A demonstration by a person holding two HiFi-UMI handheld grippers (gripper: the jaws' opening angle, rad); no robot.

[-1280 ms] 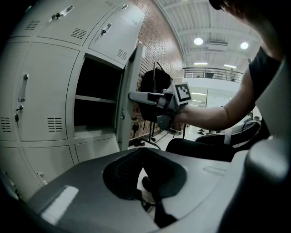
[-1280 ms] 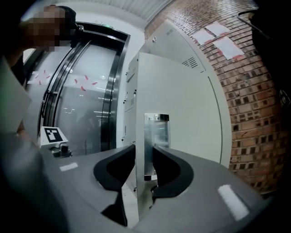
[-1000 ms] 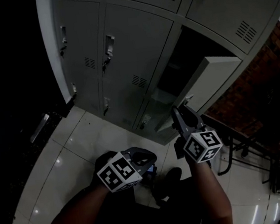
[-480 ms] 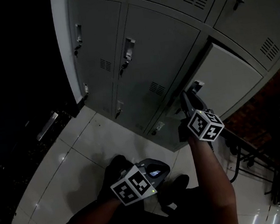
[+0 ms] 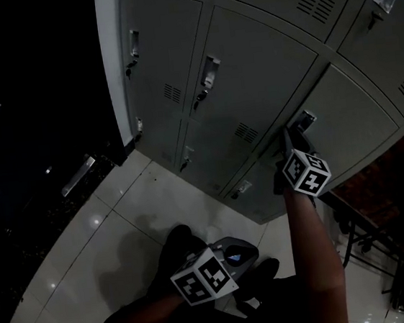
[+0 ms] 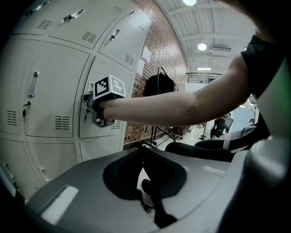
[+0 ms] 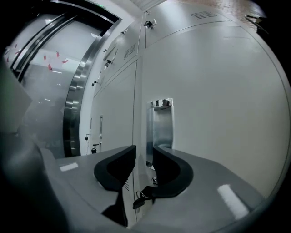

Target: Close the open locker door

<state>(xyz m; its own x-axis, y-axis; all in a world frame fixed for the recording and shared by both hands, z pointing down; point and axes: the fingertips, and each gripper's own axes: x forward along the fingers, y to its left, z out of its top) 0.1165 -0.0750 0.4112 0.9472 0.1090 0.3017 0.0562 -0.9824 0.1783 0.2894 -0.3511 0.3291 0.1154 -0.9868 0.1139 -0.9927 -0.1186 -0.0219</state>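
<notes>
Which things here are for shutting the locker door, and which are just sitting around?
For the job:
locker door
its handle
right gripper, open at the handle

Just around:
other lockers
left gripper, shut and empty
floor
brick wall

Nothing here can be read: no words, numbers or brand names on the lockers (image 5: 263, 63) or anywhere else

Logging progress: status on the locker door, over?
Right gripper open, tips at the handle. Left gripper shut, empty, low. Locker door looks shut. Nothing in the way.
</notes>
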